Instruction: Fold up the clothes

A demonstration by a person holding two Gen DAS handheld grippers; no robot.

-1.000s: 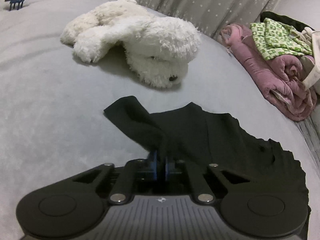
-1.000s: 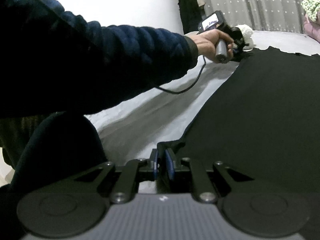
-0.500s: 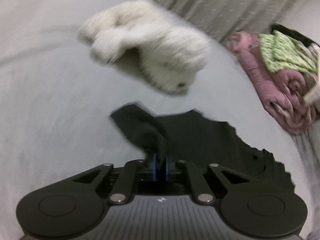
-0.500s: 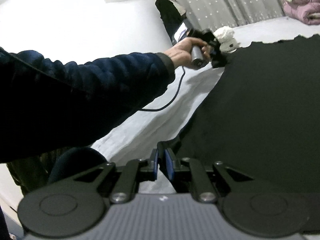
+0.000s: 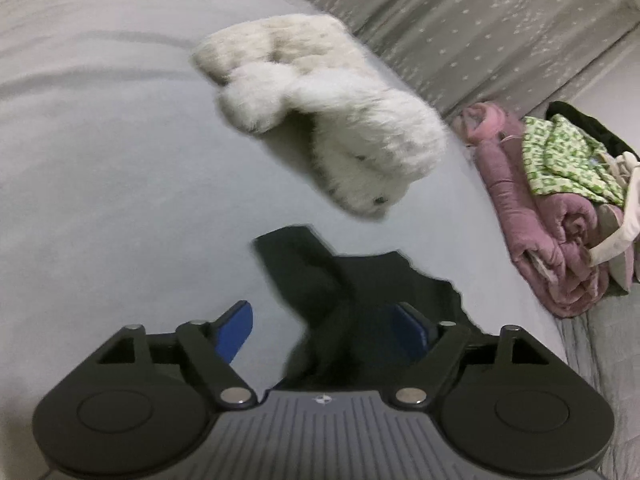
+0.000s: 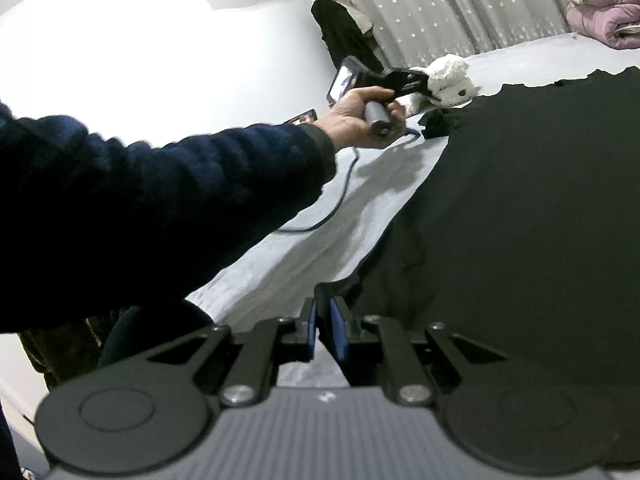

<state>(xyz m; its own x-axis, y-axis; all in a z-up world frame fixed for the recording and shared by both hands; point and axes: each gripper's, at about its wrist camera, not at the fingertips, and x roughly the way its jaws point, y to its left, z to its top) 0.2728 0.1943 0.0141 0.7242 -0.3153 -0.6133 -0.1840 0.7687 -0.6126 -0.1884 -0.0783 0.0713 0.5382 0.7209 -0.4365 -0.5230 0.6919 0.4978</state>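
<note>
A black garment (image 6: 520, 220) lies spread on the grey bed sheet (image 5: 100, 180). Its sleeve (image 5: 316, 276) is bunched and runs back between the blue pads (image 5: 236, 328) of my left gripper (image 5: 324, 328). The left jaws are opening and stand wide, with neither pad pressing on the cloth. In the right wrist view a hand (image 6: 356, 120) holds the left gripper (image 6: 400, 80) at the garment's far corner. My right gripper (image 6: 325, 328) is shut on the garment's near edge, with black cloth pinched between its blue pads.
A white plush toy (image 5: 328, 120) lies just beyond the sleeve. A rolled pink blanket (image 5: 560, 240) topped with green-patterned cloth (image 5: 560, 160) sits at the right by a dotted grey curtain (image 5: 480, 20). A dark blue sleeve (image 6: 160, 208) and a cable (image 6: 340, 200) cross the bed's left side.
The left jaws were shut on the black sleeve and have swung wide apart, so the sleeve now lies loose between them. The right gripper keeps its pinch on the garment's edge.
</note>
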